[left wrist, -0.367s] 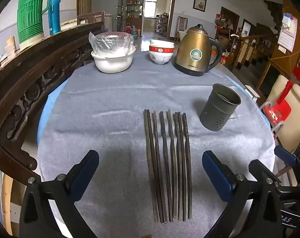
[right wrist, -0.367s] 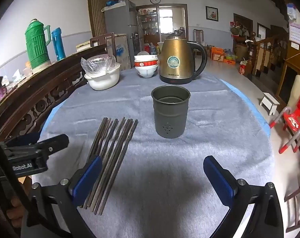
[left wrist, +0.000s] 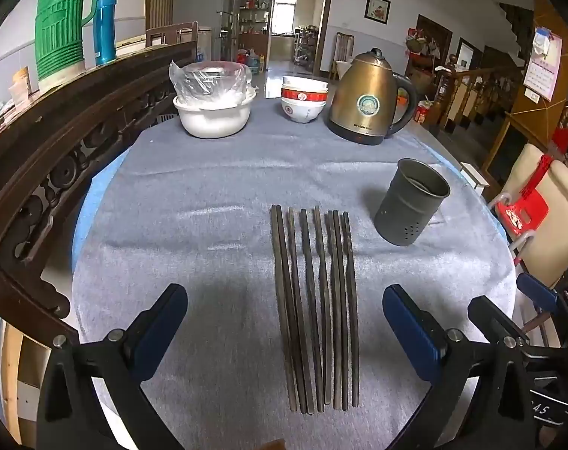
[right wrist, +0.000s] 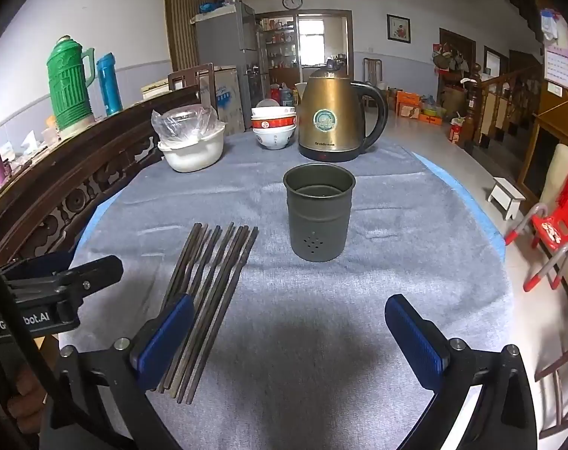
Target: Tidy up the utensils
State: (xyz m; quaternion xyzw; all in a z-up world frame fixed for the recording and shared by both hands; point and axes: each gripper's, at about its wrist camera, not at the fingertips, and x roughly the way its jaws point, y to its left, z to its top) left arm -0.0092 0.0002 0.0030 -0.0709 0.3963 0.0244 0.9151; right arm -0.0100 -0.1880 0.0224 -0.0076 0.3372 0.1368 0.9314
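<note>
Several dark chopsticks [left wrist: 313, 311] lie side by side on the grey cloth, pointing away from me; they also show in the right wrist view [right wrist: 209, 300]. A dark metal utensil cup [left wrist: 411, 202] stands upright and empty to their right, and it shows in the right wrist view [right wrist: 318, 213] too. My left gripper [left wrist: 284, 322] is open and empty, jaws wide either side of the chopsticks' near ends, above them. My right gripper [right wrist: 289, 333] is open and empty, in front of the cup, its left finger [right wrist: 164, 337] over the chopsticks.
At the table's far end stand a white bowl with plastic wrap [left wrist: 212, 112], stacked bowls [left wrist: 304, 101] and a gold kettle [left wrist: 370, 101]. A carved wooden rail [left wrist: 59, 150] runs along the left. A red stool [right wrist: 550, 232] stands off the right edge.
Both grippers have shifted only slightly; the left view has crept a little closer over the chopsticks. Nothing was grasped or moved.
</note>
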